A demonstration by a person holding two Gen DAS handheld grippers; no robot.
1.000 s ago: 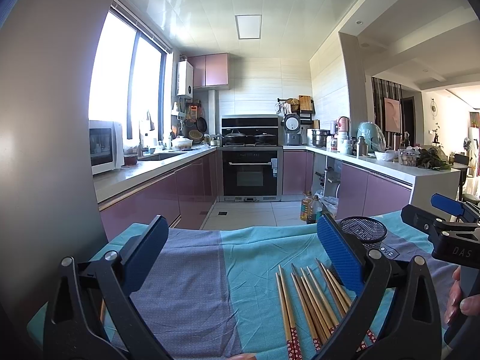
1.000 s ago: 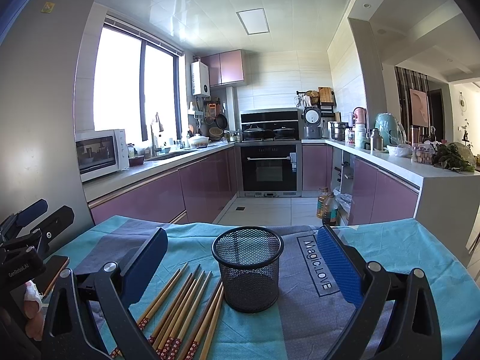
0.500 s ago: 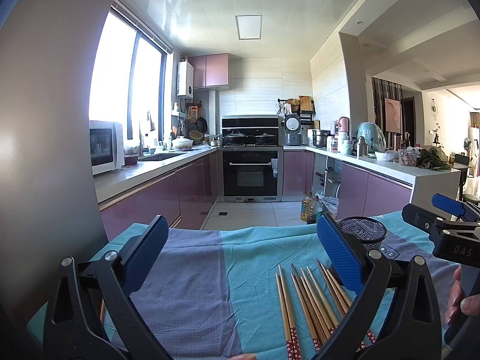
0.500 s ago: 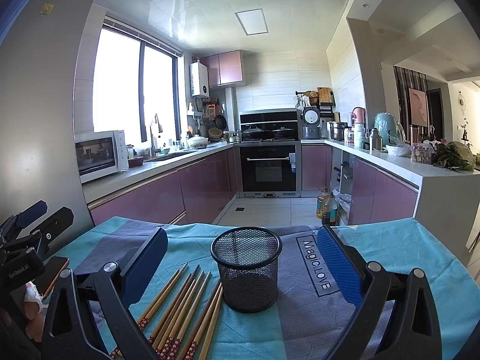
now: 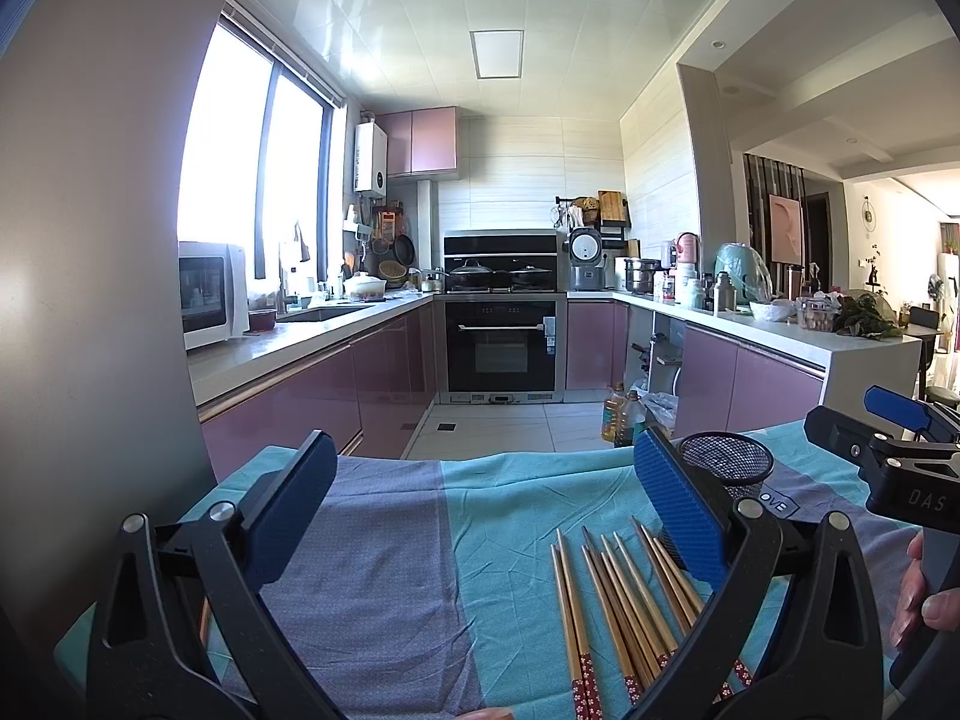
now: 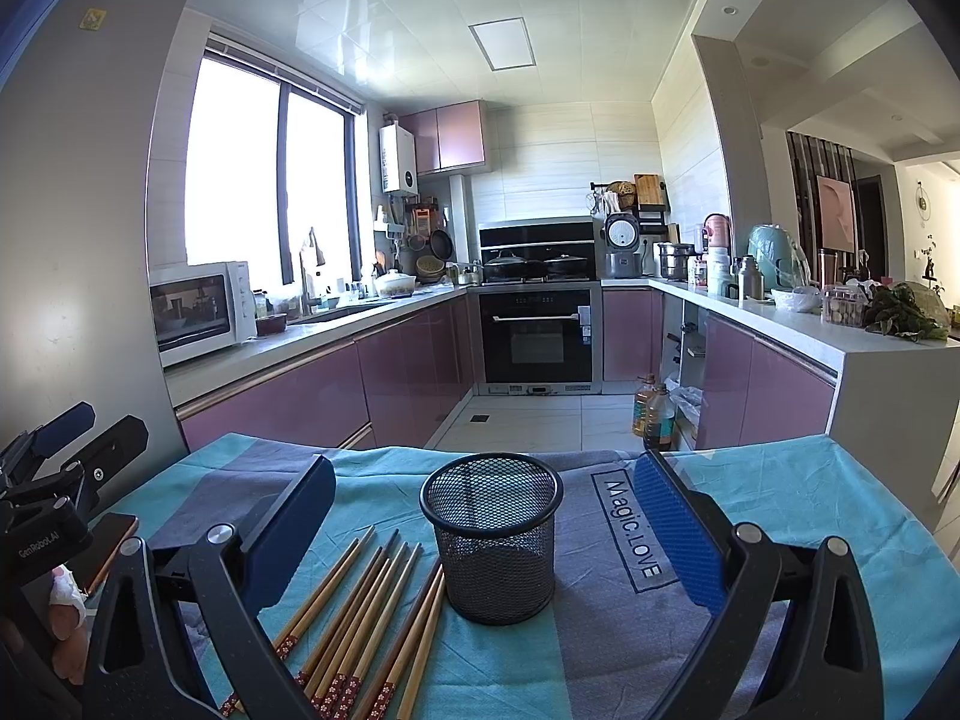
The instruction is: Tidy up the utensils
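Several wooden chopsticks point(image 5: 624, 600) with red patterned ends lie side by side on the teal and grey cloth. A black mesh cup point(image 6: 495, 543) stands upright and empty just right of the chopsticks point(image 6: 360, 618). From the left wrist view only the mesh cup's point(image 5: 729, 462) rim shows behind the right finger. My left gripper point(image 5: 480, 510) is open above the cloth, left of the chopsticks. My right gripper point(image 6: 480, 534) is open, with the cup between its fingers but farther off. Each gripper holds nothing.
The table point(image 6: 810, 492) carries a cloth printed "Magic LOVE". Its far edge drops to the kitchen floor, where oil bottles point(image 6: 654, 414) stand. A large grey fridge side point(image 5: 90, 240) rises at the left. A hand point(image 5: 924, 600) holds the right gripper's handle.
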